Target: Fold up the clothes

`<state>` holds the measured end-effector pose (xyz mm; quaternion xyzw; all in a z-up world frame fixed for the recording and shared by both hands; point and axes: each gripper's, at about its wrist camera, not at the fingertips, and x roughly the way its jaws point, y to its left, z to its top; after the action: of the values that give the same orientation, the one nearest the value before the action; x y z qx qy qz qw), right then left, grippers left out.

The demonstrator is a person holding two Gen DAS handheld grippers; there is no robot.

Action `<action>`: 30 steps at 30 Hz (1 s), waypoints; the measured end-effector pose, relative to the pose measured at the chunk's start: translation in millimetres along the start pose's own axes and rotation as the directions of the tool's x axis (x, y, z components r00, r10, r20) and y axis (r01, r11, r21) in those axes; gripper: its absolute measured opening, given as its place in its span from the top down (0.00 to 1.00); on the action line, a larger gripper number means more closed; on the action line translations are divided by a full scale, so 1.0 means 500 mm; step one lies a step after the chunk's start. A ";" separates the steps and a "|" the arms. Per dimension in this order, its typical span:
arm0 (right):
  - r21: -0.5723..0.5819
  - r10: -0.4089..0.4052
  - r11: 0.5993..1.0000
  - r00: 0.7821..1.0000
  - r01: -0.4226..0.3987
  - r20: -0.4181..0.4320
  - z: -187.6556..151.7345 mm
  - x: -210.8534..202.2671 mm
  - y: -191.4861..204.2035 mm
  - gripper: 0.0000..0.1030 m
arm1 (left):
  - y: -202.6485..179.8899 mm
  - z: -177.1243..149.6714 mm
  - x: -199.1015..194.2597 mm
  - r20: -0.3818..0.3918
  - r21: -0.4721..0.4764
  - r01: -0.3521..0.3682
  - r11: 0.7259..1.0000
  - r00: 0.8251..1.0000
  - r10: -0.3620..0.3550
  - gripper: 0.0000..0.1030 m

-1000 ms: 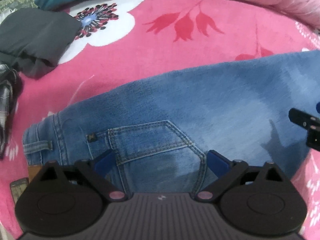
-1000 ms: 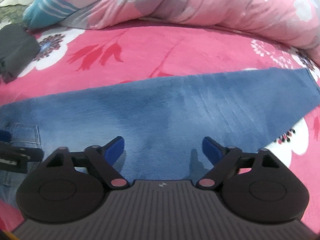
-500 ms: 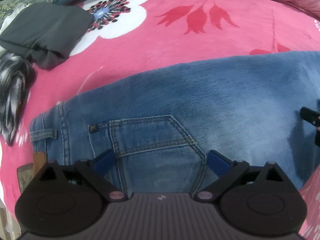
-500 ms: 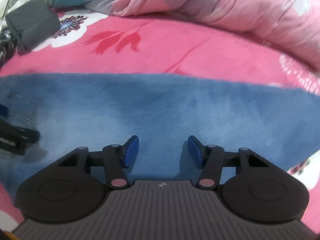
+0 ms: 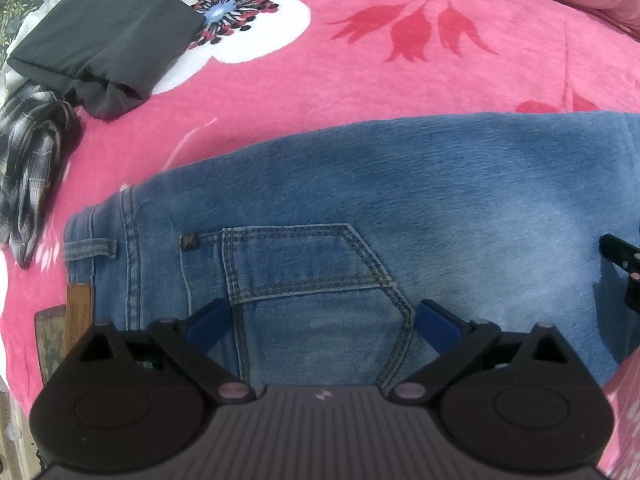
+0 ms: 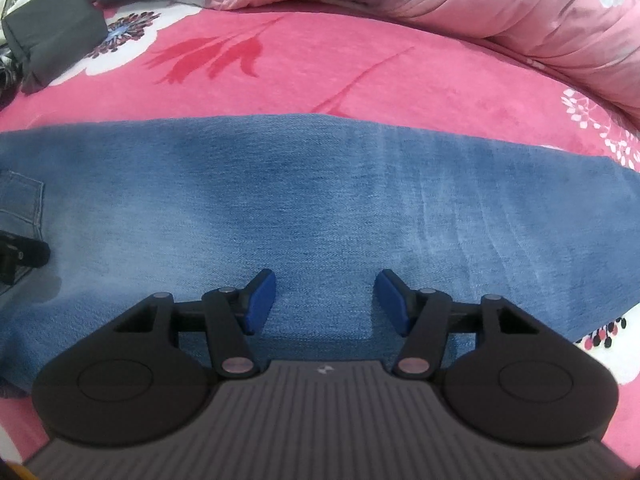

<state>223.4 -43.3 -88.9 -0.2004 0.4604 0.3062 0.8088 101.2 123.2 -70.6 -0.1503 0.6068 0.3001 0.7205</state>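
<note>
A pair of blue jeans [image 5: 360, 200] lies flat across the pink flowered blanket, folded lengthwise, waistband to the left. My left gripper [image 5: 322, 326] hovers open over the back pocket [image 5: 304, 264], with nothing between its blue pads. The legs of the jeans [image 6: 320, 192] stretch to the right in the right wrist view. My right gripper [image 6: 326, 306] stands partly open just over the near edge of the leg, holding nothing. Each gripper's tip shows at the edge of the other's view.
A folded dark grey garment [image 5: 104, 48] and a crumpled plaid cloth [image 5: 32, 160] lie at the far left. A bunched pink quilt [image 6: 480, 8] runs along the back. A brown-edged object [image 5: 78, 312] peeks out beside the waistband.
The left gripper has drawn back and turned left, bringing more of the waistband into view. The right gripper's jaws narrowed, then widened a little, while it shifted over the leg.
</note>
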 end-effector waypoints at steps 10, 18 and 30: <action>0.002 -0.006 1.000 1.000 0.006 -0.016 0.005 0.004 0.003 0.44 | 0.002 0.000 0.000 -0.013 -0.010 0.004 1.000 1.000 -0.004 0.02; 0.005 -0.013 1.000 1.000 0.013 -0.022 0.006 0.006 0.006 0.44 | 0.005 -0.001 0.001 -0.012 -0.007 0.005 1.000 1.000 -0.005 0.02; 0.005 -0.017 1.000 1.000 0.017 -0.020 0.005 0.008 0.009 0.43 | 0.004 -0.011 -0.015 0.033 0.017 0.000 1.000 0.999 0.000 0.01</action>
<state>223.4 -37.2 -91.2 -0.2053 0.4676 0.2962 0.8071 94.9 119.8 -64.4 -0.1391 0.5974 0.2972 0.7317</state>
